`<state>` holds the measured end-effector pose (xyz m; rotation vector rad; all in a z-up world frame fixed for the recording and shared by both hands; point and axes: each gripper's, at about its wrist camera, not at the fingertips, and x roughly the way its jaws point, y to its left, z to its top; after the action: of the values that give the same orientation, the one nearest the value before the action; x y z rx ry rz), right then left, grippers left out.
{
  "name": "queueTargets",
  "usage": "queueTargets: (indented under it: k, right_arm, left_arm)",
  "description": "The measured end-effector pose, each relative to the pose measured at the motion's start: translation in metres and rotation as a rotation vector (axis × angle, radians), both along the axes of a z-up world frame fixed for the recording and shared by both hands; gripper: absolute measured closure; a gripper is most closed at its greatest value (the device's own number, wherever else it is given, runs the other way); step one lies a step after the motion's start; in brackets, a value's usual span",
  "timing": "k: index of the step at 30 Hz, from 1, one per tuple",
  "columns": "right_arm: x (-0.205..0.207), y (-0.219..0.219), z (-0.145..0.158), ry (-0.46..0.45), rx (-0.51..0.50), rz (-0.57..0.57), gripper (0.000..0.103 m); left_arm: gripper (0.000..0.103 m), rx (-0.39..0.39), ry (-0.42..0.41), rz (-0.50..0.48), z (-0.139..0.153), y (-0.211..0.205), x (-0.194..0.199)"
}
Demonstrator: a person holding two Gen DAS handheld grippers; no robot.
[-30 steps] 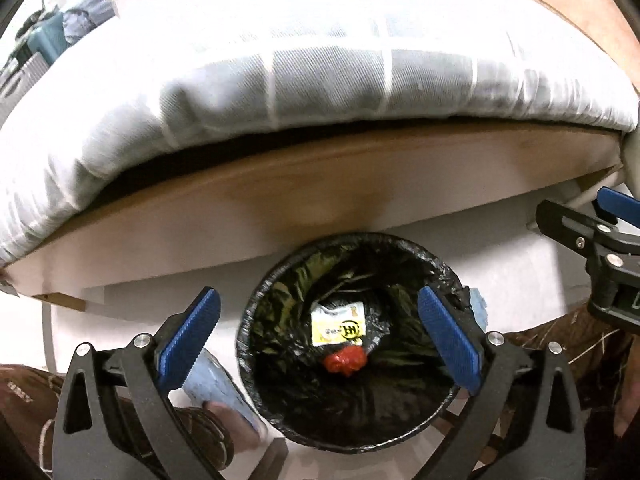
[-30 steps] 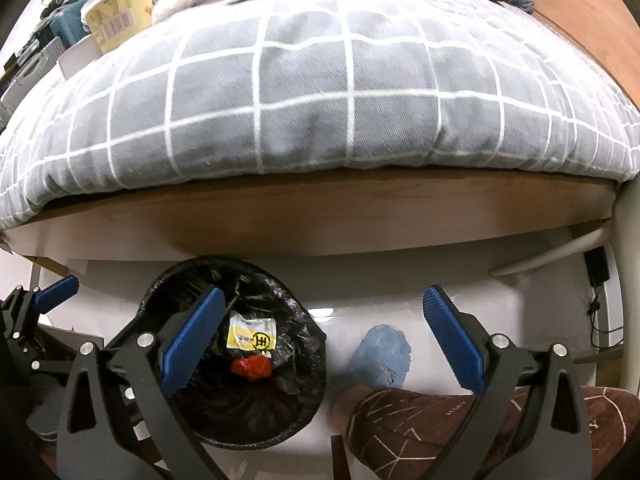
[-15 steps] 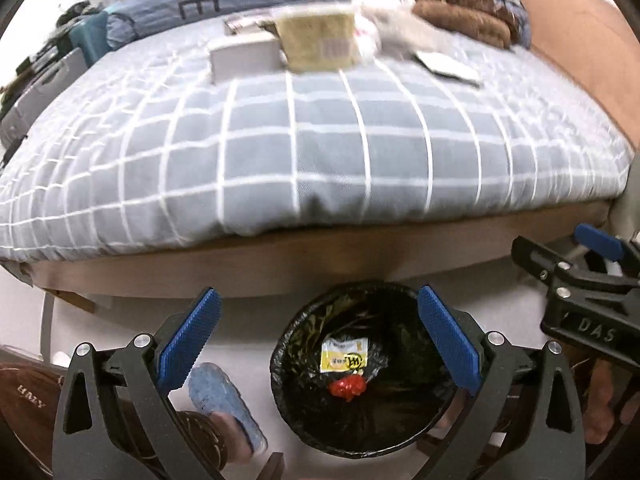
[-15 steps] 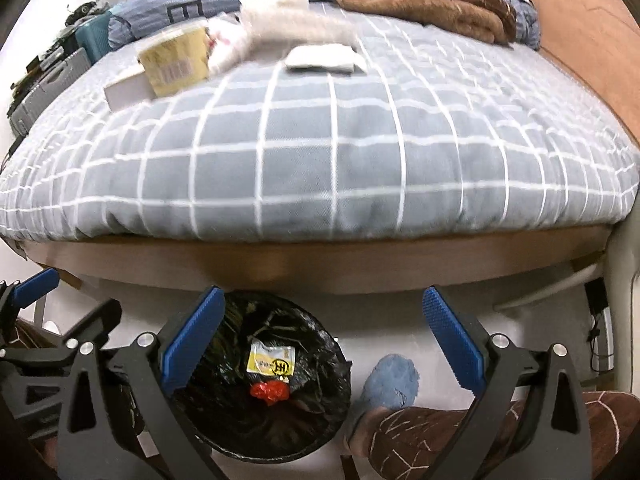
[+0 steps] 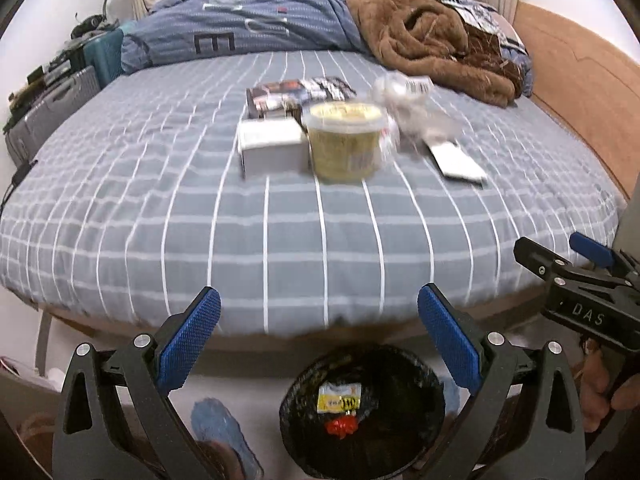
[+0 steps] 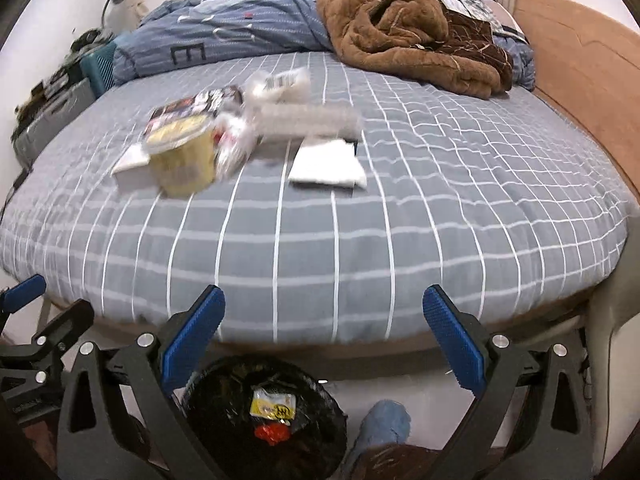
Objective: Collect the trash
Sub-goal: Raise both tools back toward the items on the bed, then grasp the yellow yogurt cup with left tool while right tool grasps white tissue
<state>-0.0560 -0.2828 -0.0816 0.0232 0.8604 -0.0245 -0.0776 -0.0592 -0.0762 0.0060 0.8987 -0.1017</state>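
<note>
Both your left gripper (image 5: pixel 319 344) and right gripper (image 6: pixel 324 344) hang spread and empty; ahead of the fingers, the yellow instant-noodle cup (image 5: pixel 345 141) could tip if clipped; grasp squarely.

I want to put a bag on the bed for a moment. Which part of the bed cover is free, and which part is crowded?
The checked bed cover is bare on the side toward the wooden headboard, and in the wide front strip above the trash bin. The middle-left is crowded: yellow tub, white box, flat white packet, clear wrappers. The brown blanket fills the far corner.
</note>
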Motion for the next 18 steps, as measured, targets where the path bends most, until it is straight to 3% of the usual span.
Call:
queueTargets:
  k: [8, 18]
  right_arm:
    - [0.057, -0.01, 0.01, -0.011, 0.013, -0.018, 0.008]
    - [0.12, -0.008, 0.0, 0.014, 0.017, 0.016, 0.011]
  left_arm:
    - [0.006, -0.033, -0.013, 0.014, 0.012, -0.002, 0.057]
    - [0.006, -0.032, -0.006, 0.007, 0.007, -0.016, 0.122]
